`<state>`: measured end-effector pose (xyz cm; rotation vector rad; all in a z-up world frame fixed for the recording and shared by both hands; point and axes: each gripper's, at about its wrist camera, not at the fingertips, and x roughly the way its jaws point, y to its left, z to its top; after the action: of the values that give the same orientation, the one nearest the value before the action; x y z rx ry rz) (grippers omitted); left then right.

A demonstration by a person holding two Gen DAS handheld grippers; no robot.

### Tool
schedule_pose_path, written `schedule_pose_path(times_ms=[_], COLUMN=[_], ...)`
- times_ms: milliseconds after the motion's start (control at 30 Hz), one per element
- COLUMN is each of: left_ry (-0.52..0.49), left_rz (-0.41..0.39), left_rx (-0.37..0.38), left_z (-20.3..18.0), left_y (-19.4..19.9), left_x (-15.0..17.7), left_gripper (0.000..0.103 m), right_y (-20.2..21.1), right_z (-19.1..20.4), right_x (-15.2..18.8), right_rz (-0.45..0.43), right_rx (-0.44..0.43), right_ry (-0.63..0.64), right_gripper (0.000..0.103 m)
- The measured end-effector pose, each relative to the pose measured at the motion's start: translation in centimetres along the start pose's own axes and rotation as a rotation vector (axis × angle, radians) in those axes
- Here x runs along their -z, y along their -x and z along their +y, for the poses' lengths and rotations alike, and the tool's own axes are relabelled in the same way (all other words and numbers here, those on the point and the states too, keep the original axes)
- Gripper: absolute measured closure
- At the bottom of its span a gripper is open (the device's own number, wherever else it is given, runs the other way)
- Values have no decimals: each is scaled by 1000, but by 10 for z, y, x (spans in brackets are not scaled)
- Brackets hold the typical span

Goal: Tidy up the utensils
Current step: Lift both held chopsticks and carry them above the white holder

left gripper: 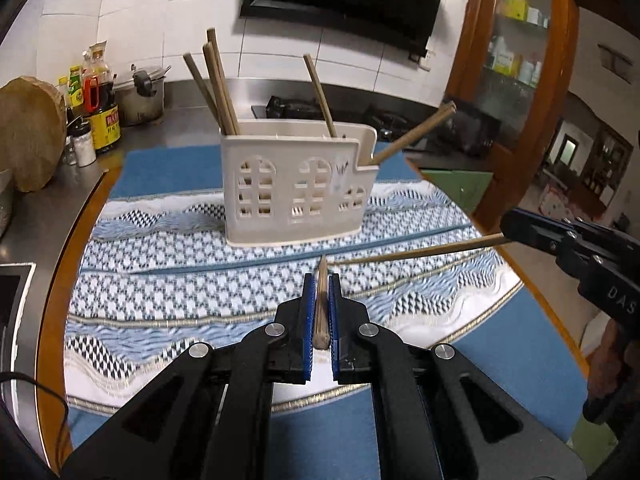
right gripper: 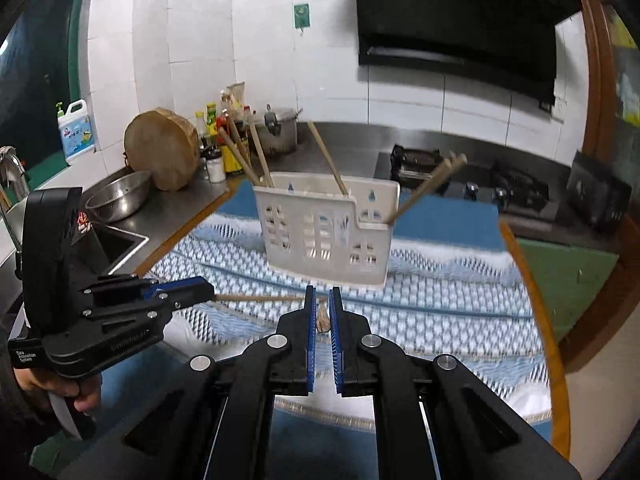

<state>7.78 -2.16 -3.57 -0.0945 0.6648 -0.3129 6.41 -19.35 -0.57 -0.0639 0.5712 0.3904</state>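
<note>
A cream plastic utensil holder (left gripper: 296, 196) with arched window-shaped cutouts stands upright on a blue and white woven cloth. Three brown wooden chopsticks (left gripper: 216, 80) lean together at the left end of its tall compartment, and a fourth chopstick (left gripper: 319, 94) leans alone toward the right of that compartment. In the lower side pocket on the right, more chopsticks (right gripper: 432, 182) tilt steeply outward to the right. One chopstick (left gripper: 321, 308) is clamped lengthwise between blue gripper pads, tip pointing at the holder. Another chopstick (left gripper: 416, 254) is held nearly level above the cloth, crossing in front of the holder.
</note>
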Motion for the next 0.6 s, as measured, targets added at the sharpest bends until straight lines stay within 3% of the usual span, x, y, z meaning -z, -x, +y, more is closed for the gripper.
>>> schedule_pose_path(times_ms=[600], left_ry=[-54], left_rz=[-107], left_rx=[16], left_z=[9], left_y=[10], left_x=[-96], left_gripper=[98], right_y=[12], right_z=[-46], right_x=[-138], right_rz=[-139], right_rx=[-62], right_ry=[19], right_gripper=[96])
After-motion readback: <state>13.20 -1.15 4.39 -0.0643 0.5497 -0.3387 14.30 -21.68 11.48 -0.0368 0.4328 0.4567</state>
